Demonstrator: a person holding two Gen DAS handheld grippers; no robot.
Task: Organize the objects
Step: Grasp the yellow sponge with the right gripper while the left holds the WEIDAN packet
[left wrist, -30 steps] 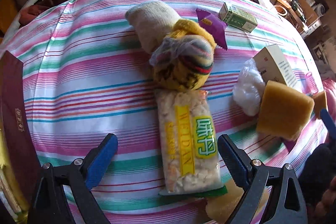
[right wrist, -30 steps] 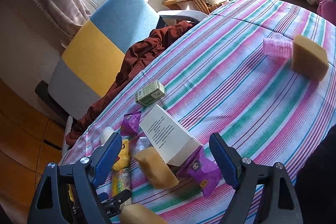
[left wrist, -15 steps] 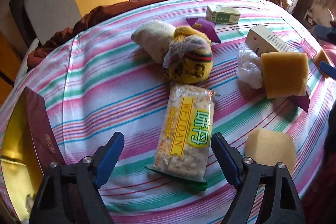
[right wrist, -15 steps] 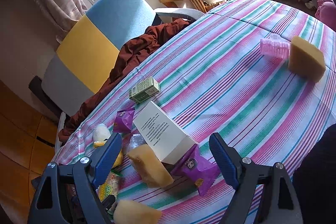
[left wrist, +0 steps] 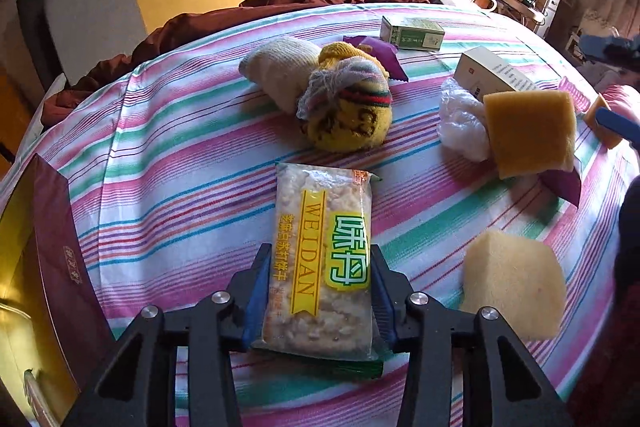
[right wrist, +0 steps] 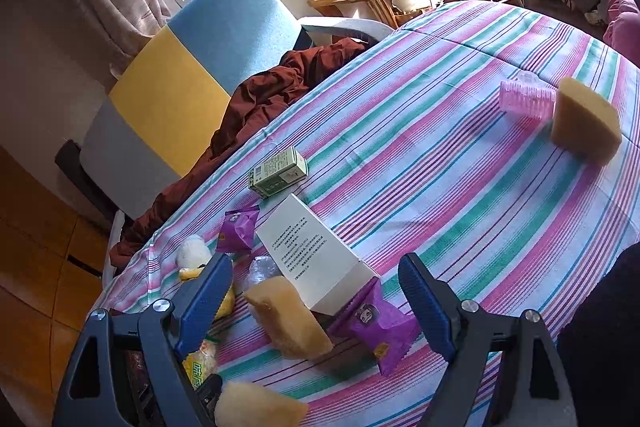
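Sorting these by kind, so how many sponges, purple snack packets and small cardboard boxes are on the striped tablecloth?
Sponges: 3
Purple snack packets: 2
Small cardboard boxes: 2
Total: 7

Striped tablecloth (left wrist: 192, 163) in pink, white, teal and thin red and blue lines. Clear snack packet (left wrist: 322, 267) of pale crackers, yellow band, green and white label, at 6 o'clock. Yellow knitted sock ball (left wrist: 348, 119) with red, green and grey bands at 12. Tan sponge (left wrist: 530, 133) at 2, paler yellow sponge (left wrist: 514, 293) at 4. Green box (left wrist: 412, 34), purple wrapper (right wrist: 376, 327), white box (right wrist: 316, 255), pink ribbed roller (right wrist: 526, 101). Maroon and gold box (left wrist: 52, 247) at 9.
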